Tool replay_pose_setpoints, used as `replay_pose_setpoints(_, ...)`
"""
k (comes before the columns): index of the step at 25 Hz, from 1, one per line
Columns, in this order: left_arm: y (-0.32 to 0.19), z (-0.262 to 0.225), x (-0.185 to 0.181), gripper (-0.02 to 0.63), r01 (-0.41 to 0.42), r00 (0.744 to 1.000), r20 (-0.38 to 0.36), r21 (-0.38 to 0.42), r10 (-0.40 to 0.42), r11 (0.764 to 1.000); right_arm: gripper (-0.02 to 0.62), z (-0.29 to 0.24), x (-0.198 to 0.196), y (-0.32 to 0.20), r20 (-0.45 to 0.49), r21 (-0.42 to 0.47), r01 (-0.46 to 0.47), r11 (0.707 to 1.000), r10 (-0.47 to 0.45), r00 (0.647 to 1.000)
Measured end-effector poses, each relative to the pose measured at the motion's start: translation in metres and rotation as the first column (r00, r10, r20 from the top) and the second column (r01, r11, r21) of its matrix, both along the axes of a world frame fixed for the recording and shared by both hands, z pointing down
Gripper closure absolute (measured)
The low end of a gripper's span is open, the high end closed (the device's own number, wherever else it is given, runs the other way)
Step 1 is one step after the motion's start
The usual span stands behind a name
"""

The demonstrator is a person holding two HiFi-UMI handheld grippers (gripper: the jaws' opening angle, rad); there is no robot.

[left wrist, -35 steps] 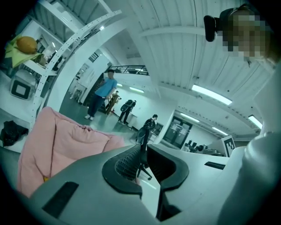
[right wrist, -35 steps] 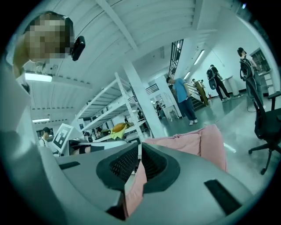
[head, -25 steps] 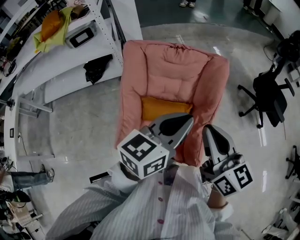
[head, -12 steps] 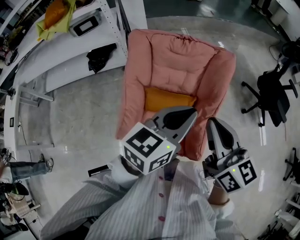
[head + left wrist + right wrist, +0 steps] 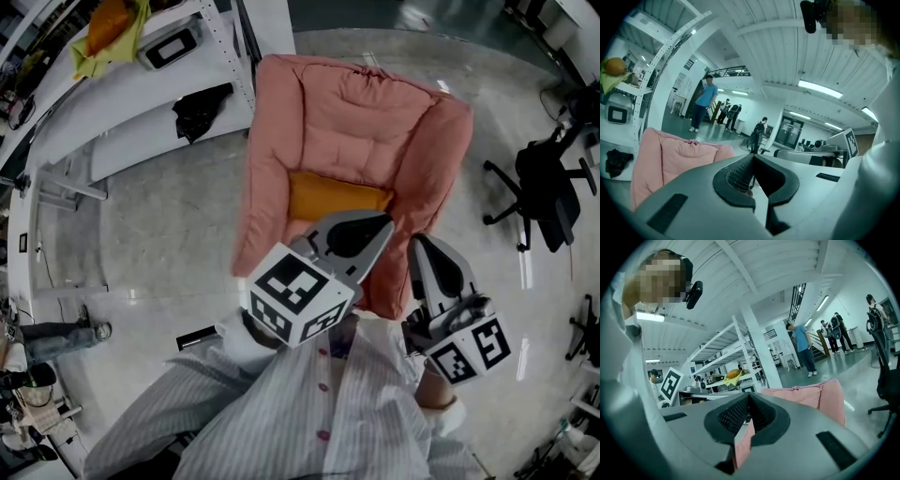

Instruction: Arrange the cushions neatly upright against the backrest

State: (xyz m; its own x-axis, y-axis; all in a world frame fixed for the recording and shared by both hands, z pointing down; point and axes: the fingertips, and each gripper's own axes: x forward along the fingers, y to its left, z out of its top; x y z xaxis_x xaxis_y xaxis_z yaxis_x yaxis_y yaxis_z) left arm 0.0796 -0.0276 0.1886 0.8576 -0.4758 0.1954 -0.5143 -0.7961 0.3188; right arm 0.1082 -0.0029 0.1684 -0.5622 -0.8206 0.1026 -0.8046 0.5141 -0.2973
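**Both claws closed and empty above the armchair, cushion not yet stood up**

We held the left gripper [image 5: 371, 229] and the right gripper [image 5: 425, 247] close to our chest, above the near edge of the pink armchair [image 5: 272, 169]. Each claw had its jaws pressed together with nothing between them. The orange cushion [image 5: 336, 196] lay low on the seat at the foot of the backrest [image 5: 375, 103], and its near edge was hidden behind the left gripper. We could see only this one cushion.

We judged the step in hand to be the reach for that cushion, so the task had barely begun. To do it well, we would spread the jaws before going down. We would then take the cushion by an upper corner or along its edge, where the soft filling gives the pads something to pinch. One claw could lift it while the other steadied the opposite side. That should let it stand square against the padded back, not leaning into an armrest. A shallow pinch on the cover alone might slip, and the stuffing would probably sag.

The armchair sat on a pale, glossy floor [image 5: 159, 234] that reflected the ceiling lights. A white shelving rack [image 5: 103, 141] to the left carried a black cloth [image 5: 202, 108] and a yellow-green cloth [image 5: 105, 52]. A black office chair [image 5: 539, 187] stood well apart on the right. The left gripper view showed a large open hall with several people [image 5: 705, 101] standing far behind the armchair.
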Motion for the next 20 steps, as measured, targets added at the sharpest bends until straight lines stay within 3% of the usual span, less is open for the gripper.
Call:
replay_pose_setpoints(14, -0.018, -0.001, 0.004, 0.597, 0.017, 1.000, 0.009, 0.008, -0.017, 1.000, 0.583, 0.002, 0.008, -0.012, 0.011, -0.009, -0.006, 1.000, 0.007, 1.000)
replay_pose_setpoints(20, -0.018, -0.015, 0.014, 0.595, -0.045, 0.998, -0.033, 0.030, 0.046, 0.999, 0.583, 0.000, 0.011, -0.015, 0.002, -0.002, 0.003, 1.000, -0.003, 1.000)
